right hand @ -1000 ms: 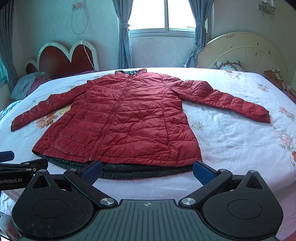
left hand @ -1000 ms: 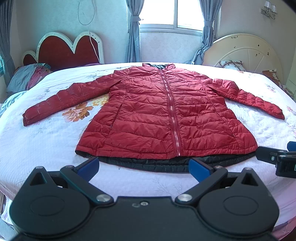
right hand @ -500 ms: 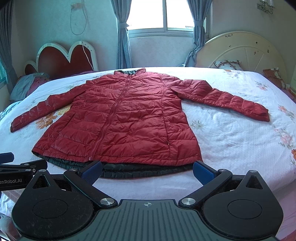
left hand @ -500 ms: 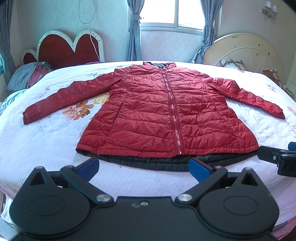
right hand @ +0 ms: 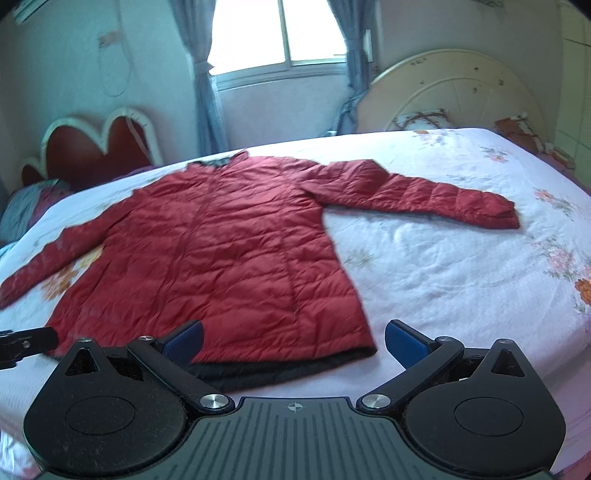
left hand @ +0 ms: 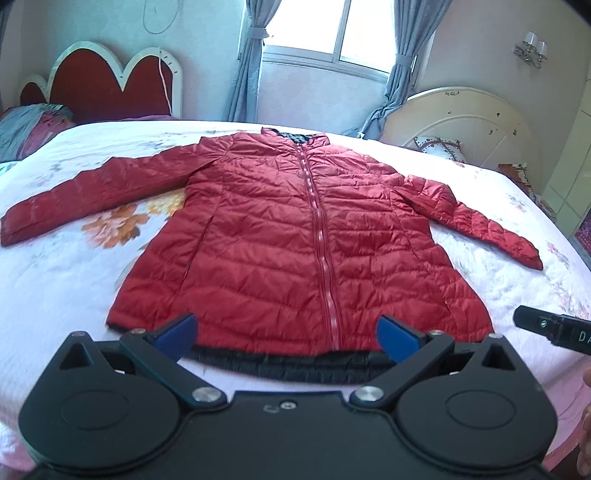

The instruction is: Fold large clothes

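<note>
Left gripper [left hand: 287,334] is sitting at the bottom of the left wrist view, jaws spread wide, holding nothing, blue pads [left hand: 177,330] hanging over the hem. Right gripper [right hand: 293,338] is at the bottom of the right wrist view, likewise gaping wide and empty, its left pad over the hem, its right pad over bare sheet. Each gripper's tip is showing in the other's view: the right one at the right edge of the left wrist frame, the left one at the lower left edge of the right wrist frame. No containers are showing.

Red quilted jacket [left hand: 295,236] is lying flat, front up, in the middle of the bed [left hand: 55,295], hem nearest the cameras, collar farthest. It is zipped closed down the centre, and a dark lining strip [left hand: 288,363] is peeking out below the hem. Both sleeves are spreading outward: one reaching the left edge of the left wrist frame, the other angling to the right. In the right wrist view the jacket is filling centre-left, slightly blurred, one sleeve [right hand: 424,192] stretching to the right.

Bedsheet is white with floral print. Beyond it, a red heart-shaped headboard [left hand: 110,85] is standing upper left, a window [left hand: 332,29] with blue-grey curtains top centre, and a cream round headboard [left hand: 465,118] upper right.
</note>
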A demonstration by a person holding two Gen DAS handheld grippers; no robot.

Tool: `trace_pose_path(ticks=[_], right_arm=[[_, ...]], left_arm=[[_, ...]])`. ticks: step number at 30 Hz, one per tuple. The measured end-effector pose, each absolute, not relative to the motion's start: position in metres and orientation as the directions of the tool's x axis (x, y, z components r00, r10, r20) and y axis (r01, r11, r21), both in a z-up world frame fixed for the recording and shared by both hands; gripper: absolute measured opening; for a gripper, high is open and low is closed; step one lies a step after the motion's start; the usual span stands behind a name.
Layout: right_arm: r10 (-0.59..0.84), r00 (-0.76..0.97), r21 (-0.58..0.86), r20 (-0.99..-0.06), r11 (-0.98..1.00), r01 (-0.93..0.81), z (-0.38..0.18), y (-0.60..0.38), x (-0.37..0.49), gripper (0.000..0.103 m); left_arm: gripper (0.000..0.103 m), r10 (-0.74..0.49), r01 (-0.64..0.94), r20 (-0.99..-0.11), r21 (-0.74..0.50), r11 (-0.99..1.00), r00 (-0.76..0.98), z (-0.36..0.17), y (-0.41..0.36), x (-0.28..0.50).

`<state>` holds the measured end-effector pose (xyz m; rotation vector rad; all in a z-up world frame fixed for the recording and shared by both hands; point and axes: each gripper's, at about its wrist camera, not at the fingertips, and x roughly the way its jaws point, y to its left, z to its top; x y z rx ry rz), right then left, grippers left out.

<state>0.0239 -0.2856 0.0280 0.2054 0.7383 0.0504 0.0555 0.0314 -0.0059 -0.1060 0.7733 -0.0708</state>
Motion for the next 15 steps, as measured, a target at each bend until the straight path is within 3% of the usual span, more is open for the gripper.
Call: trace_pose_path(ticks=[5,15], right_arm=[[0.079,0.768,0.253,-0.636,0.961,0.111,0.028,-0.309,0.05,0.103],[-0.048,0.812,0.344,-0.581,0.89,0.299,0.033,-0.368,0.107,0.102]], left_arm=[[0.103,-0.164,0.086,-0.694,-0.146,0.986,0.701,-0.01,0.035,0.092],[0.102,-0.155,0.124,-0.666,-0.094,0.988,0.73,-0.009,0.041,0.161]])
